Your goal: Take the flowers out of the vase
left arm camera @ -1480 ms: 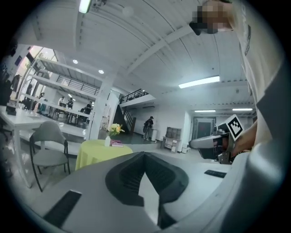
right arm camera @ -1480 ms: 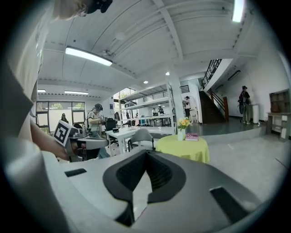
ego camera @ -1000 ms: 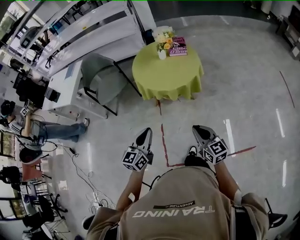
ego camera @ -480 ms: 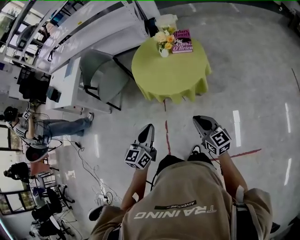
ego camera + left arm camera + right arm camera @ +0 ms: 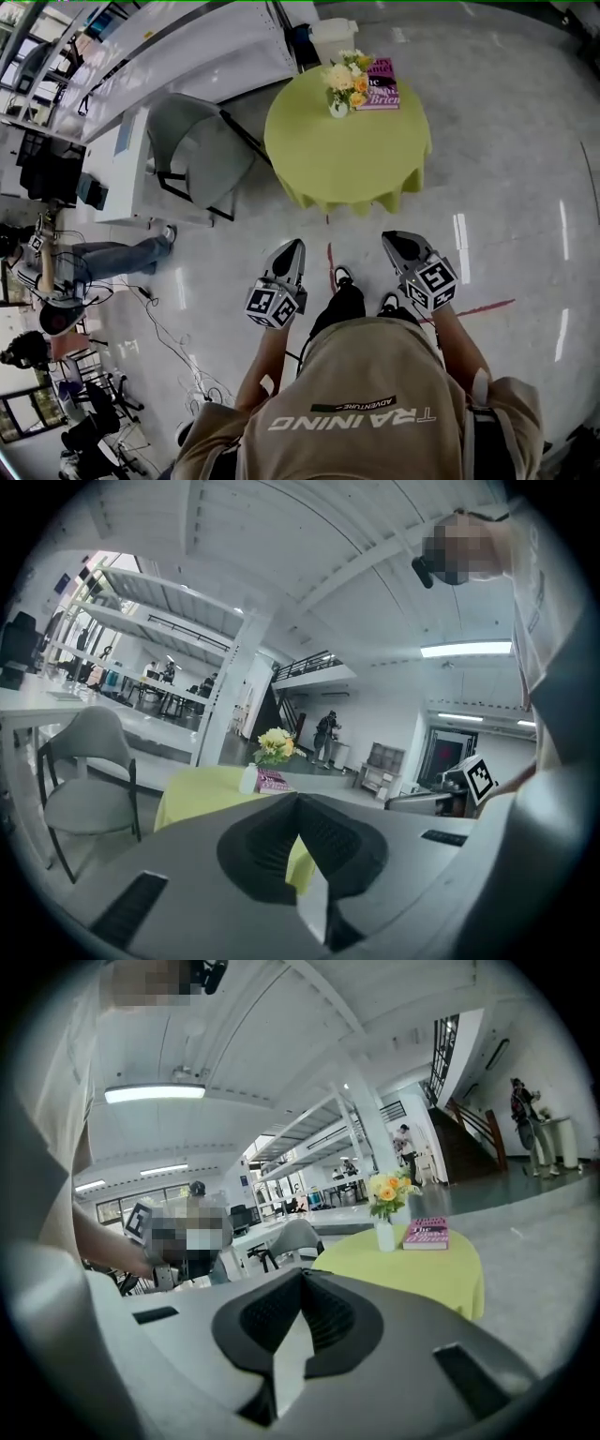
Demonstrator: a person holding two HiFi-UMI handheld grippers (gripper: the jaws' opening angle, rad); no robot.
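Standing in a small white vase (image 5: 338, 108) on the green counter (image 5: 347, 159), top centre, the flowers (image 5: 349, 77) look light, soft and crushable; I'd pinch the stems low. The left tongs (image 5: 288, 255) and right tongs (image 5: 401, 246) are clenched on nothing, well apart from them.

At my twelve o'clock stands a round desk (image 5: 347, 159) under a yellow-green cloth, with a pink book (image 5: 380, 84) lying at about one o'clock on its top. A grey chair (image 5: 197, 150) stands at the desk's nine o'clock. A white bin (image 5: 333, 37) is just beyond at twelve, and red tape lines (image 5: 330, 255) mark the glossy floor (image 5: 525, 169) at six.
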